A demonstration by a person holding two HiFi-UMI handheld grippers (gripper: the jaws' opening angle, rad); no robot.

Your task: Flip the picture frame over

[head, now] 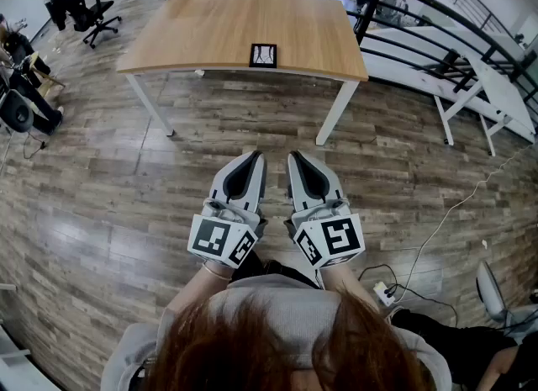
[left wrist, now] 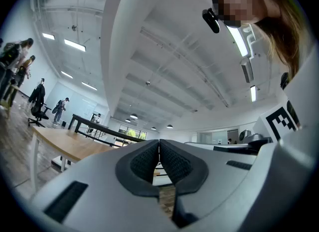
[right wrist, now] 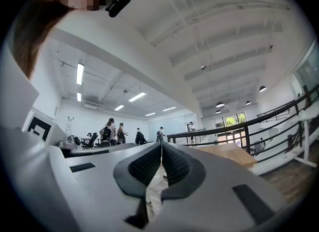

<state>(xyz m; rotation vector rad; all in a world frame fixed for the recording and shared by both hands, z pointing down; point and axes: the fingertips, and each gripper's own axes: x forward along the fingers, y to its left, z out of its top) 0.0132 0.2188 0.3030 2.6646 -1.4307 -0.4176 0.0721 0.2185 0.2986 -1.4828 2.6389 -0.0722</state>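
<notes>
Floor: grey-brown wood-plank floor (head: 101, 213), filling most of the head view and bearing everything listed below.
Table: light wooden rectangular table with white metal legs (head: 210, 36), standing at the top middle of the head view, well ahead of the person.
Railing: black metal railing (head: 367, 13), running behind the table and down along its right side.
Side benches: white trestle tables (head: 496, 95), just beyond the railing at the right.
Chair: black wheeled office chair (head: 92, 15), on the floor to the left of the table.
Left gripper: grey two-jaw gripper with a black-and-white marker cube (head: 252, 158), held low in front of the person and pointing towards the table; its own view (left wrist: 159, 143) shows the ribbed black pads pressed together with nothing between them.
Right gripper: matching grey two-jaw gripper (head: 296, 157), just beside the left one and parallel to it; its own view (right wrist: 162, 146) shows the pads likewise pressed together and empty.
Picture frame: small black-rimmed rectangular picture frame with a pale face (head: 263, 55), on the tabletop at the near edge, slightly right of centre, well apart from both grippers.
Power strip: white power strip with trailing cables (head: 385, 293), on the floor at the lower right.
</notes>
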